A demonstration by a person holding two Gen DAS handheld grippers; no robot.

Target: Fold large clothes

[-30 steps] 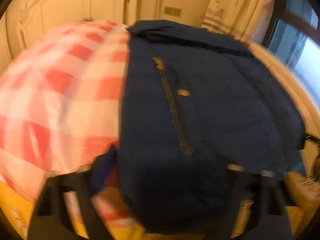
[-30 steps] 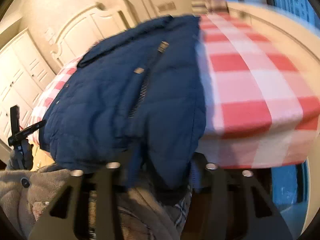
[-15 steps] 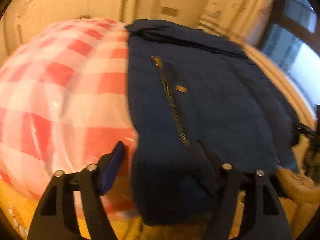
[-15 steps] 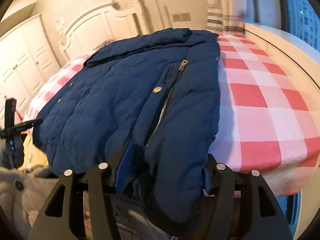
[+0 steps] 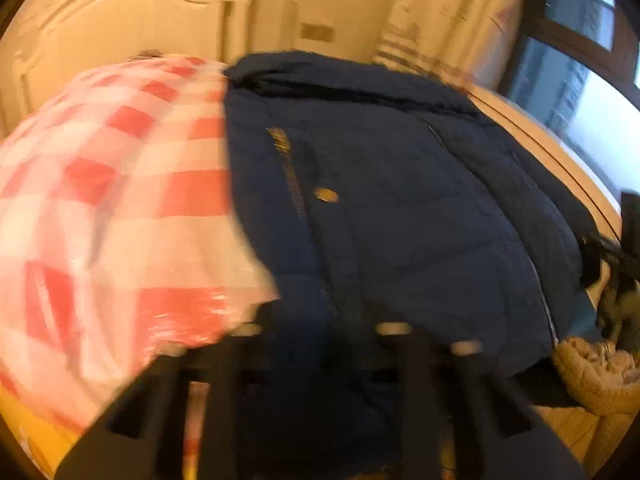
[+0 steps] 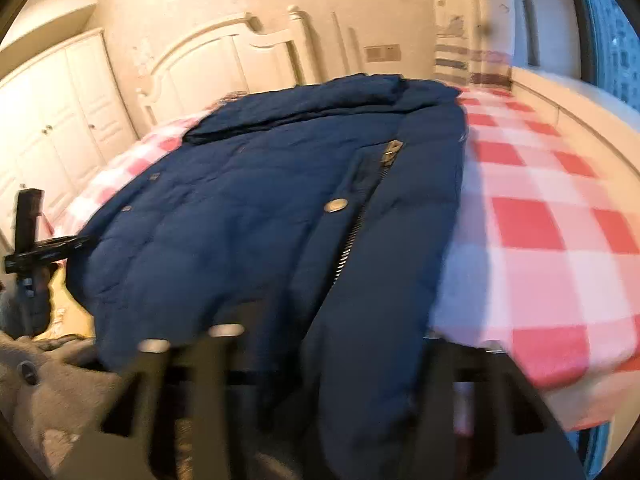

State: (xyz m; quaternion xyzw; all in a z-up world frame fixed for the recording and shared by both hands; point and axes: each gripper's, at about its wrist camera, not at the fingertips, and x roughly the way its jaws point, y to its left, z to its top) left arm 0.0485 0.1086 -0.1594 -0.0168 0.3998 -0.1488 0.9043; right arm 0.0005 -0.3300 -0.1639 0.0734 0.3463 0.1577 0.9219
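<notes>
A navy padded jacket (image 5: 400, 208) (image 6: 248, 216) lies flat on the red-and-white checked bed cover (image 5: 120, 208) (image 6: 552, 216). Its zip and a brass snap face up, its collar lies toward the headboard, and its hem hangs over the near bed edge. My left gripper (image 5: 320, 340) is shut on the hem just beside the zip. My right gripper (image 6: 332, 344) sits at the hem on the zip side of the jacket. Its jaws are closing, and thick hem fabric fills the gap and hides the right fingertip.
A white headboard (image 6: 224, 60) and wardrobe doors (image 6: 52, 120) stand behind the bed. A curtain (image 5: 440, 20) and window (image 5: 580, 60) are on one side. A beige fleece garment (image 6: 52, 400) (image 5: 596, 372) is close below the grippers. The other gripper's black handle (image 6: 32, 236) shows at the frame edge.
Half a second ago the left jaws stood wide at the hem; now they have closed onto it. The right jaws have narrowed around the hem. The jacket stays flat on the bed.
</notes>
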